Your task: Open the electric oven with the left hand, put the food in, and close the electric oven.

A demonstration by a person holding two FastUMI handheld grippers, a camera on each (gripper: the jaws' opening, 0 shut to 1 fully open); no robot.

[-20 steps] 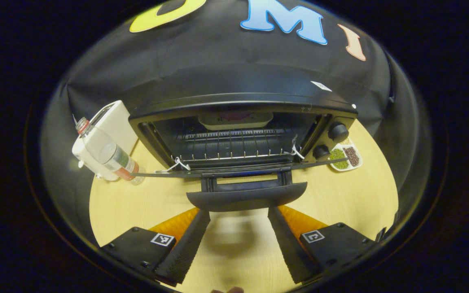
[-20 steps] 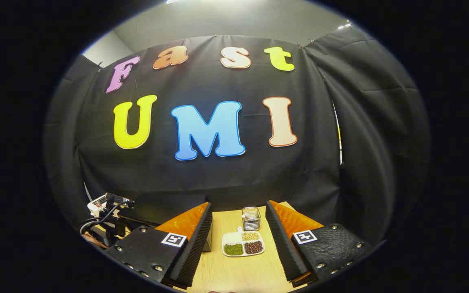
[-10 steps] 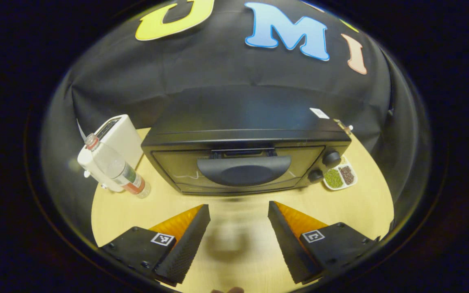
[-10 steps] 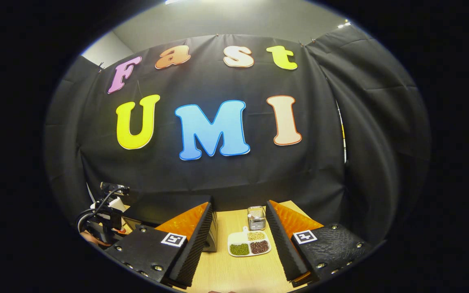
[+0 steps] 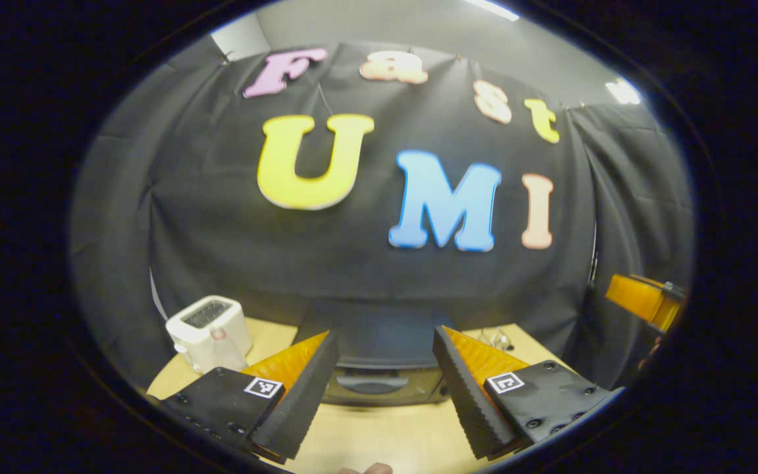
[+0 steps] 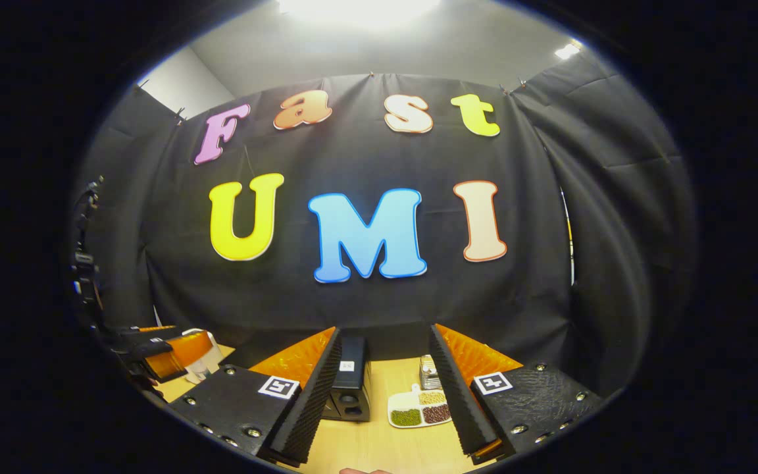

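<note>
**Both tools held open above the table, oven door shut**

In the left gripper view, my left tool (image 5: pixel 385 395) sits with its fingers spread wide and nothing between them. Past them stands the electric oven (image 5: pixel 379 368) on the table (image 5: pixel 379 434), its door closed and the handle (image 5: pixel 372 383) facing me between the fingers. A white toaster (image 5: pixel 209 329) stands to the oven's left, with a clear bottle (image 5: pixel 224 352) just in front of it. At the far right edge I can see an orange part of my other tool (image 5: pixel 642 299), held well off to the side.

In the right gripper view, my right tool (image 6: pixel 382 395) is likewise spread open and empty. Between its fingers I see the oven's knob end (image 6: pixel 351 388), and beside it a white divided dish (image 6: pixel 418 413) of green, brown and pale beans on the table, with a small metal holder (image 6: pixel 428 372) just behind the dish. At the lower left the left tool (image 6: pixel 162 359) shows, orange and black, near the toaster.
</note>
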